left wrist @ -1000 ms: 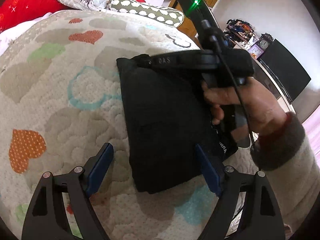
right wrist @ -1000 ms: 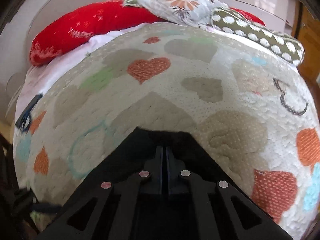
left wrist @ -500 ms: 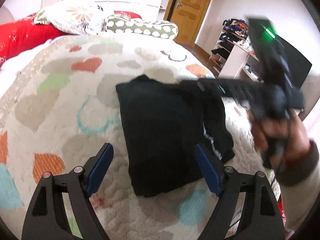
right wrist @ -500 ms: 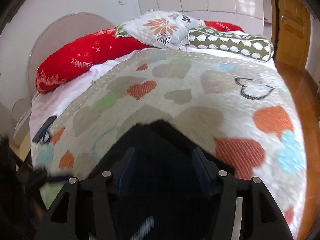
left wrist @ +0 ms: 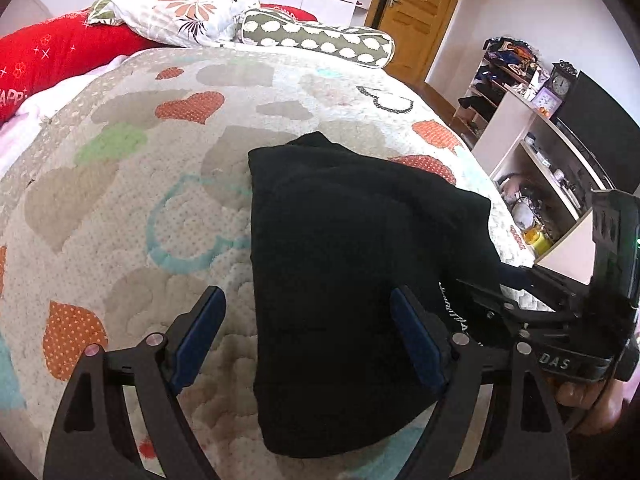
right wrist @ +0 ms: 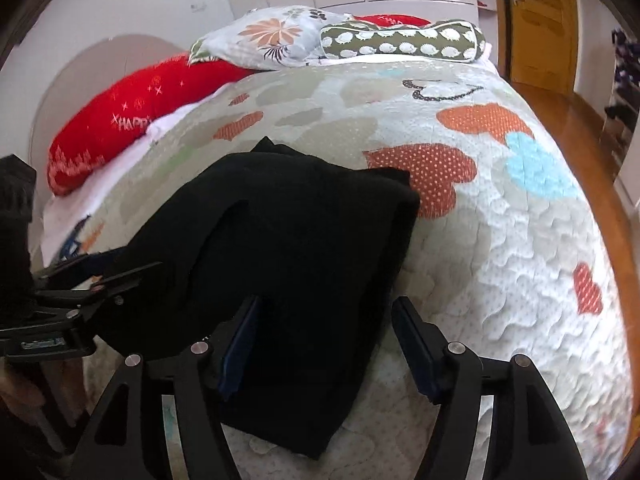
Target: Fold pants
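Observation:
The black pants (left wrist: 344,272) lie folded into a compact rectangle on the heart-patterned quilt (left wrist: 132,208). They also show in the right wrist view (right wrist: 288,248). My left gripper (left wrist: 308,332) is open and empty, above the near left edge of the pants. My right gripper (right wrist: 326,344) is open and empty, above the near right edge of the pants. The right gripper's body shows at the right of the left wrist view (left wrist: 560,320), beside the pants. The left gripper shows at the left edge of the right wrist view (right wrist: 72,280).
Pillows line the head of the bed: a red one (right wrist: 132,112), a floral one (right wrist: 272,40) and a green spotted one (right wrist: 404,40). A wooden door (left wrist: 416,12) and shelving with a clock and clutter (left wrist: 536,128) stand right of the bed. Wooden floor (right wrist: 576,120) runs along the bed's right side.
My right gripper has opened, let go of the pants and drawn back from over them to their near right side. The left gripper has stayed open and pulled back slightly.

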A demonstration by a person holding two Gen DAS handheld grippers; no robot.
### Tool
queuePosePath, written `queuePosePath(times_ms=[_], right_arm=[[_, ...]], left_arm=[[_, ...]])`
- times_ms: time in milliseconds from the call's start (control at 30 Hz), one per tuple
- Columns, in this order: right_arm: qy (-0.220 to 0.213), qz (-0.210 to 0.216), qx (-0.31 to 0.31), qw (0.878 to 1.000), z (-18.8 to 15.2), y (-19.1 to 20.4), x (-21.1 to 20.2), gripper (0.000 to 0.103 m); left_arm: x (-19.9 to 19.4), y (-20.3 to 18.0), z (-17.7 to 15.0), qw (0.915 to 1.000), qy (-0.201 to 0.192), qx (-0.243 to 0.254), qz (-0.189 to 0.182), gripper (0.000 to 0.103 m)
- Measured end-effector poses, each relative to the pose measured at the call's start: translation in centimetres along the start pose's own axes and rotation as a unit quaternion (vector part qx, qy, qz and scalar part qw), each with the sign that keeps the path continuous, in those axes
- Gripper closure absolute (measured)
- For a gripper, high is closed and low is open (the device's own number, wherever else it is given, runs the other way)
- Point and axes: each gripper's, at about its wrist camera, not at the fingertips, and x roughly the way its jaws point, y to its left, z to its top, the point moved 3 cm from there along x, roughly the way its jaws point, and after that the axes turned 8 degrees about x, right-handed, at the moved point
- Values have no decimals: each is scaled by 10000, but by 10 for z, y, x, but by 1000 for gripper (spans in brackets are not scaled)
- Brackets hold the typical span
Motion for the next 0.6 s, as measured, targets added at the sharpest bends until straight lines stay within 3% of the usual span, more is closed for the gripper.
queuePosePath(times_ms=[67,167,333,600], right_arm=[[-25,0,-33,10000,0,1,-5,34],[-77,-35,67,9999,3,-1,-17,22],[-278,281,434,9983,9,-8,-33,22],[-300,136,275,9991,9,2,-28,21]], left_arm=[[-3,-2,1,10000,-9,51,77,18],[-8,-4,6,9999,-37,63,141,18],[-9,-7,13,9997,-85,128,183,18],[-8,-7,21,9995,-100,164,260,18]])
